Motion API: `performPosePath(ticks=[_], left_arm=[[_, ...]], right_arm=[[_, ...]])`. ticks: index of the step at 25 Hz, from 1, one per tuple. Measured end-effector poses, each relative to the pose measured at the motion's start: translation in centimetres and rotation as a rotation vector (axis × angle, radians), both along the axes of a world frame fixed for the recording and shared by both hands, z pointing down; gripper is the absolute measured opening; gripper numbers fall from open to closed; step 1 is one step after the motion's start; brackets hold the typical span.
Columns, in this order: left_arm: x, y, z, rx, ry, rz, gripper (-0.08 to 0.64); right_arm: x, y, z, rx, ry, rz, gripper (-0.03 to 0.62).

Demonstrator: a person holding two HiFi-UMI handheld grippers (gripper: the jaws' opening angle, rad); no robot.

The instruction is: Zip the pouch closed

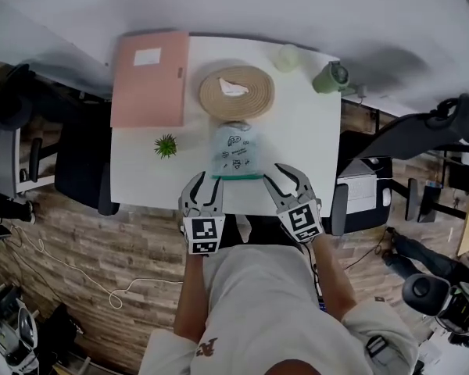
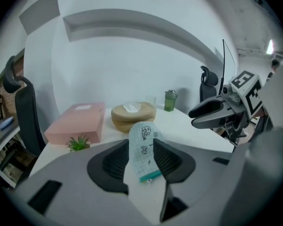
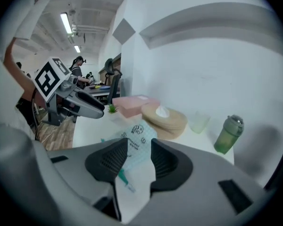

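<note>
1. The left claw [image 1: 204, 182] hangs over the table's [image 1: 133, 162] near edge, low and left of centre in the head view. Its jaws stand partly apart with nothing gripped; the pouch shows only beyond the gap.
2. The pouch [image 1: 234, 148] lies flat at the table's middle. Its long axis runs up the frame, away from the person. Its teal zipper [image 1: 237, 176] crosses left to right along the near end, the end closest to both claws.
3. The right claw [image 1: 291, 180] hovers low and right of centre, jaws likewise partly apart and empty.
4. Each claw sits just off one end of the zipper, about equally near. I judge that any pull must travel across the frame, along the zipper, not along the pouch's length.
</note>
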State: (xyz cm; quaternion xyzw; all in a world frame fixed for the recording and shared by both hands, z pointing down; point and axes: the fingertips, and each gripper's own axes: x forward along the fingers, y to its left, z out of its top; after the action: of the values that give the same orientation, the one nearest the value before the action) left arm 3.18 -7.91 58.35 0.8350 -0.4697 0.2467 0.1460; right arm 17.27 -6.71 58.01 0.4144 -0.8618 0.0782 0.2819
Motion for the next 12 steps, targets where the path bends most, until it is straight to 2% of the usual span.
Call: performPosePath(ticks=[3, 8, 12], left_arm=[[0.0, -1.3, -3.9, 0.104, 0.028, 0.011, 0.192], [0.6, -2.6, -10.0, 0.269, 0.094, 0.021, 0.27], [1.2, -2.9, -12.5, 0.337, 0.107, 0.03, 0.308]], right_arm=[[-0.3, -1.4, -4.4, 0.104, -0.078, 0.068, 0.183], [-0.4, -3.0, -12.0, 0.31, -0.195, 0.15, 0.275], [-0.1, -3.0, -14.4, 0.399, -0.197, 0.196, 0.305]])
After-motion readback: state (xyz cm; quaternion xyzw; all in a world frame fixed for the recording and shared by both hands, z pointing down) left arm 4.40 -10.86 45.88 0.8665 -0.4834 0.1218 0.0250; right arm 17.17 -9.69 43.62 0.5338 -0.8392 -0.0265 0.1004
